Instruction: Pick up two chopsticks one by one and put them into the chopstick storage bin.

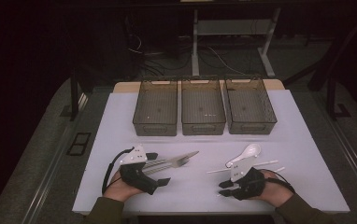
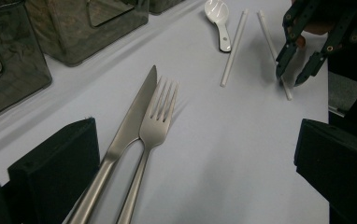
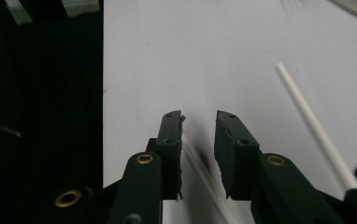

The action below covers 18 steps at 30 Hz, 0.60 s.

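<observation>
Cutlery: knife [image 2: 129, 122] and fork [image 2: 156, 122] touching, between wide left gripper [image 1: 155, 169] jaws.
Right gripper [image 3: 199, 135]: jaws narrowly apart over a white stick [image 3: 203, 173].
Beyond: spoon [image 1: 245, 154], three bins [image 1: 203, 108] on counter [image 1: 289, 135].

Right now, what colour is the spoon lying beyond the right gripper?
White, glossy like ceramic. The spoon shows best in the left gripper view.

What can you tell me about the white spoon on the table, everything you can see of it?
The white spoon looks like glossy ceramic or plastic, a short soup-spoon shape with a deep rounded bowl and a stubby handle with a dark patch at its end. It lies flat, bowl up, on the white table cover, in front of the right-hand bin. A white stick lies close beside it. Neither gripper touches it; the right gripper sits nearer the person.
</observation>
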Motion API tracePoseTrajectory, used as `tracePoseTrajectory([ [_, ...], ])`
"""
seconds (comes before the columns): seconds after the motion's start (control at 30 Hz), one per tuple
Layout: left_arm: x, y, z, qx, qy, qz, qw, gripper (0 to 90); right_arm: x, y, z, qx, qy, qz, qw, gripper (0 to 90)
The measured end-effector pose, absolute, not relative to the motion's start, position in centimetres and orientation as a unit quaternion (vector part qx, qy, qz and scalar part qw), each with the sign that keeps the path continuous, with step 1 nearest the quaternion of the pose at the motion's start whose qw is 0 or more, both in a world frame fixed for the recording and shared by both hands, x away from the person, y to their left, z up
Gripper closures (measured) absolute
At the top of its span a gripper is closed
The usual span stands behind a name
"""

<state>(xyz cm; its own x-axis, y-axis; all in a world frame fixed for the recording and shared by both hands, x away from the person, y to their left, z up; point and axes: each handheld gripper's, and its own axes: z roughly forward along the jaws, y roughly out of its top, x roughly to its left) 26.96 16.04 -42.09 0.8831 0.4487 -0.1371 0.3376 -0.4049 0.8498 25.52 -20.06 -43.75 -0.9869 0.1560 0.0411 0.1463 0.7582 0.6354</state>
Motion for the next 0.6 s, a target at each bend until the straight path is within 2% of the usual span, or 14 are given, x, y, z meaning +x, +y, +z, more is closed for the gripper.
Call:
tracePoseTrajectory([
  [0.23,26.9,16.1,-42.1,0.834,0.238,0.056,0.495,0.0,25.5,-19.6,-44.1,0.065,0.942,0.329,0.018,81.2],
  [0.6,26.9,16.0,-42.1,0.835,0.235,0.057,0.494,0.0,26.6,-17.9,-44.1,0.080,0.940,0.330,0.023,83.0],
])
